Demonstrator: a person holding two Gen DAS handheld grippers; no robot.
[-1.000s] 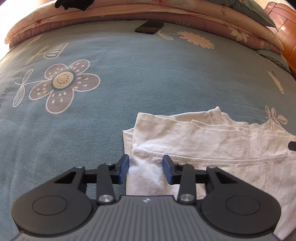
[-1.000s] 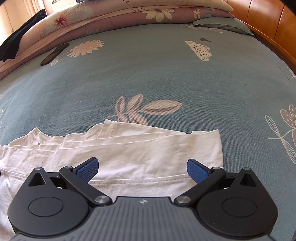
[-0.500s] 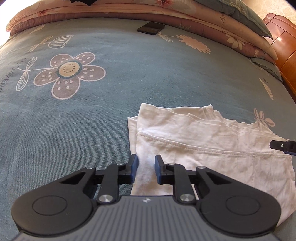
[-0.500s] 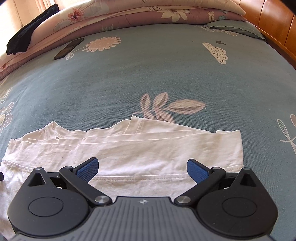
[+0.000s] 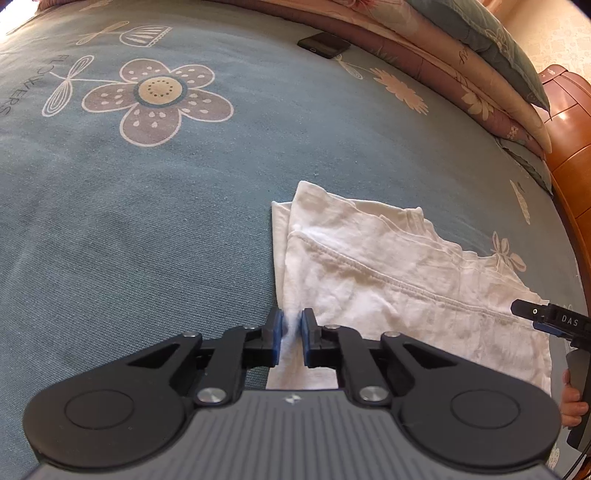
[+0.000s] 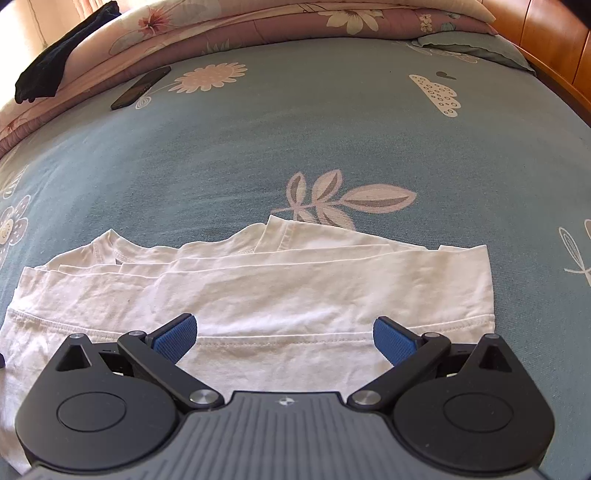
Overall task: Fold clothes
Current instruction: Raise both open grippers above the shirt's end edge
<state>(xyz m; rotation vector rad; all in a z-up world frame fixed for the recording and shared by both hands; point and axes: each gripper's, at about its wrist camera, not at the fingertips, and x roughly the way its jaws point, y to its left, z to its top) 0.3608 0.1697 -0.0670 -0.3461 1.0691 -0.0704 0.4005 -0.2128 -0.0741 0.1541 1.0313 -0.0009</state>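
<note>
A white T-shirt [image 5: 388,266] lies folded in layers on the blue-grey flowered bedsheet [image 5: 147,221]. My left gripper [image 5: 291,332] is at the shirt's near left corner, its blue pads pinched on the cloth edge. In the right wrist view the shirt [image 6: 277,288] spreads across the frame with its hem nearest me. My right gripper [image 6: 284,336] hovers open and wide over that hem with nothing between its fingers. The right gripper's tip [image 5: 546,321] also shows at the shirt's right edge, with a person's hand [image 5: 572,402] holding it.
A dark phone [image 6: 140,88] lies on the sheet near the far side. Folded pink quilts [image 6: 258,22] are stacked along the far edge, with a black garment [image 6: 59,62] on top. A wooden headboard [image 5: 569,155] borders the right side.
The left gripper's fingers have closed from a wide gap onto the shirt's left corner. Both views have pulled back and tilted a little; the right gripper stays open.
</note>
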